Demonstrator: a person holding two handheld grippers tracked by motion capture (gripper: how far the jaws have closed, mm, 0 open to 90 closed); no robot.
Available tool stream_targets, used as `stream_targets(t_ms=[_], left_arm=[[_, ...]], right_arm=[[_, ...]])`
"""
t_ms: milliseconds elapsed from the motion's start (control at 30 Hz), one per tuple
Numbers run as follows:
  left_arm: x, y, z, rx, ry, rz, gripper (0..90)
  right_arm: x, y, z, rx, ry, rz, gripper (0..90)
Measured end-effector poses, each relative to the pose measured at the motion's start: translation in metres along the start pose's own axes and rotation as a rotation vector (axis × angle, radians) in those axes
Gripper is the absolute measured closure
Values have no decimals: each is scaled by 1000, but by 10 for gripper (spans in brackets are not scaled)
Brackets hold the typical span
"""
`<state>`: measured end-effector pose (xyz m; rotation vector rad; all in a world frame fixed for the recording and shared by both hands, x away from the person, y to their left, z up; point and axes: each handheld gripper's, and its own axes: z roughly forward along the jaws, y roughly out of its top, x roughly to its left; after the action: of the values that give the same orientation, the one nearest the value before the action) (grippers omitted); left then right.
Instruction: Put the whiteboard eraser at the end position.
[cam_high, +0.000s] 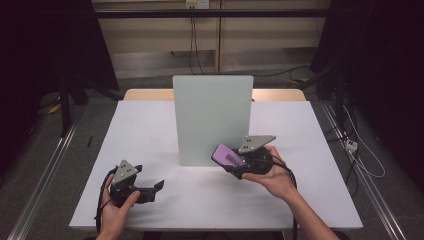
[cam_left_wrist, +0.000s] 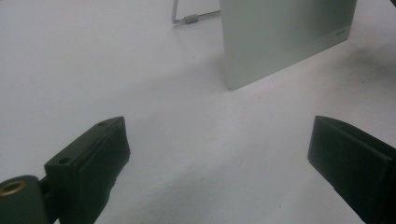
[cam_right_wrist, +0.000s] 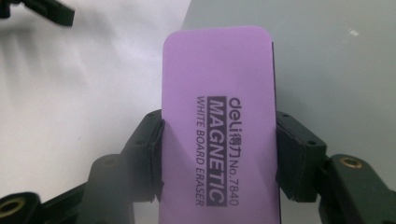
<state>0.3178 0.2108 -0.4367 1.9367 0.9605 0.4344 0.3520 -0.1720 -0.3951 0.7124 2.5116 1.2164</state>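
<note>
My right claw (cam_right_wrist: 219, 154) is clamped on the long sides of a purple whiteboard eraser (cam_right_wrist: 219, 116), which I hold just off the front face of the upright white board (cam_high: 212, 117), near its lower right corner. My left claw (cam_high: 152, 190) sits wide open and empty, low over the white worktop (cam_high: 150, 130), well apart from the board.

A worktop (cam_high: 150, 125) covered in plain white carries 1 pale grey-green board (cam_high: 212, 117), standing upright near the middle, its bottom edge on the white surface. A thin wire stand (cam_left_wrist: 187, 18) props the board from behind, resting on the worktop too.
</note>
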Motion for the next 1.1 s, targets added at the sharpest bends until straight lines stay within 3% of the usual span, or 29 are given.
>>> stream_targets(t_ms=[267,667,833,1100], left_arm=[[0,0,-1,0,2,-4,53],[1,-3,-2,6,2,-3,53],[4,-4,-5,-2,17,-26,53],[2,-2,-3,2,11,-12,53]], right_arm=[[6,1,11,111,82,-53,415],[10,1,21,187,154,-73,415],[13,6,26,211,178,-91,415],[20,9,36,257,211,-121,414]])
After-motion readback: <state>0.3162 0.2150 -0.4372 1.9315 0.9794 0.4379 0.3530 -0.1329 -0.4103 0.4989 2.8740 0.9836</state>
